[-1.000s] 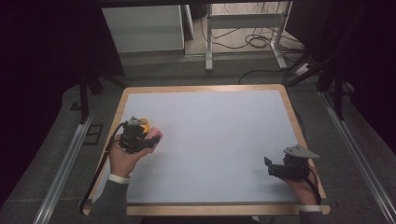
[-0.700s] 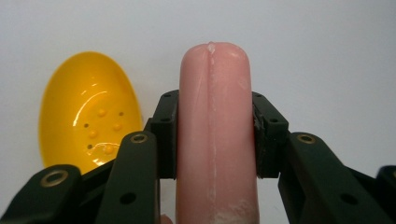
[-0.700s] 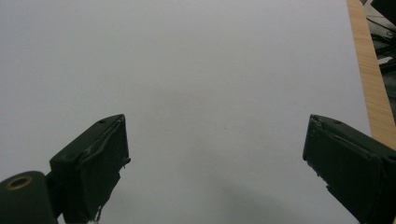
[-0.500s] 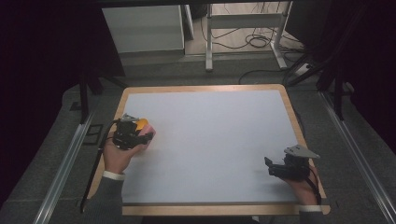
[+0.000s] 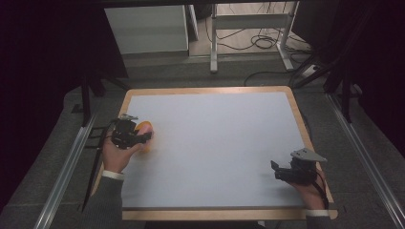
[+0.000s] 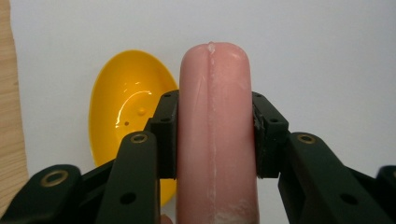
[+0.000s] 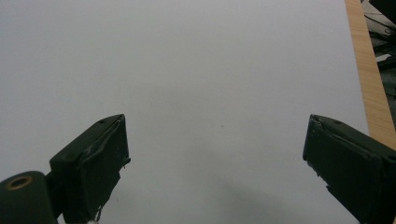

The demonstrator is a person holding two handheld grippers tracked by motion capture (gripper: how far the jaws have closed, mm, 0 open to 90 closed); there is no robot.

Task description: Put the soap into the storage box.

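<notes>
Left gripper view: a pink sausage [image 6: 215, 135] is pinched between the left gripper [image 6: 214, 135]'s jaws, above a yellow dish [image 6: 126, 107] on the white table [image 5: 219, 143] near its left edge. The right gripper [image 7: 215, 154] is held spread, nothing between its jaws.

A: Any writing, labels, brands or numbers to read anywhere here?
B: None that I can make out, not in any of the three views.
A: No signs either?
B: No, nothing legible.
</notes>
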